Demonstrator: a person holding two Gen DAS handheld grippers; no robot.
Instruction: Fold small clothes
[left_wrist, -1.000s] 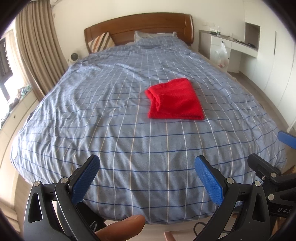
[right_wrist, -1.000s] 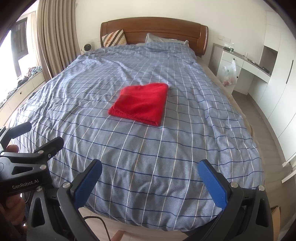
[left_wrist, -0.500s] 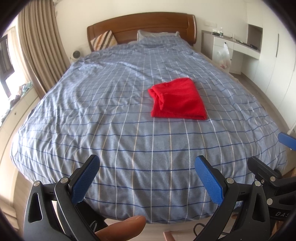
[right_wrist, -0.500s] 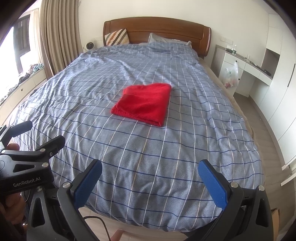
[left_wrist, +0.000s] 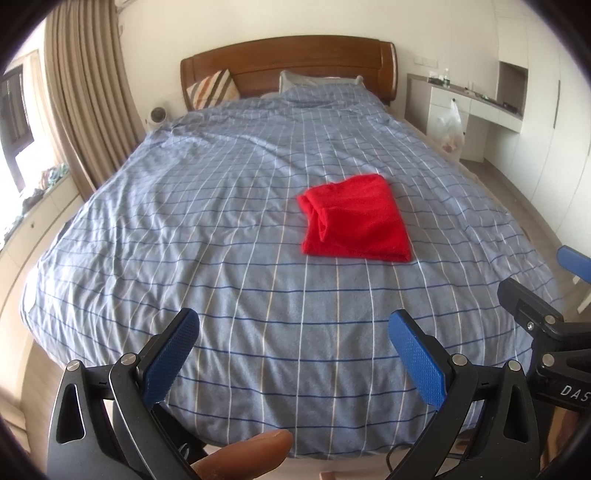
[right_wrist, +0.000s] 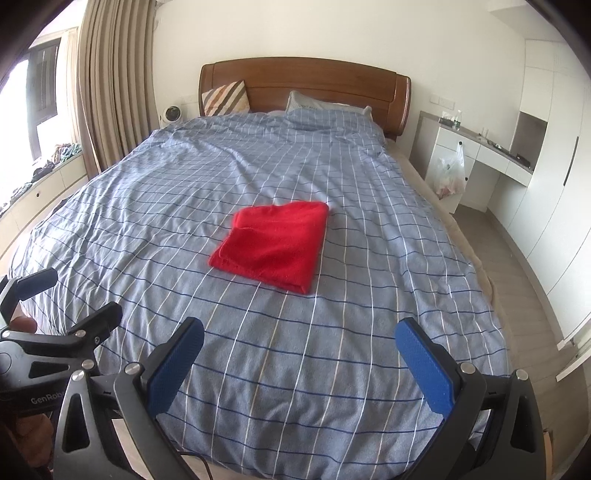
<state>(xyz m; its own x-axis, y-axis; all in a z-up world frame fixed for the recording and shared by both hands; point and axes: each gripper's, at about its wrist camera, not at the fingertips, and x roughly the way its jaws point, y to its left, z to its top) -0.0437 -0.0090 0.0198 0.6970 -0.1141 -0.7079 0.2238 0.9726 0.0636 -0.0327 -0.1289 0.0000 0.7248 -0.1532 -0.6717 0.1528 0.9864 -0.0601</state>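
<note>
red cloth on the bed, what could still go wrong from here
1. The red cloth is folded, but its left edge shows loose, bunched layers; a nudge or lift might open the fold.
2. It rests on a soft, wrinkled duvet, so pressing nearby could shift it.
3. Both hand-held grippers, left and right, are open and well back; reaching in again risks snagging it.

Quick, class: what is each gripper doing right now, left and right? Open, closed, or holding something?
Left gripper: jaws open, holding nothing, short of the red cloth.
Right gripper: jaws open, holding nothing.
</note>
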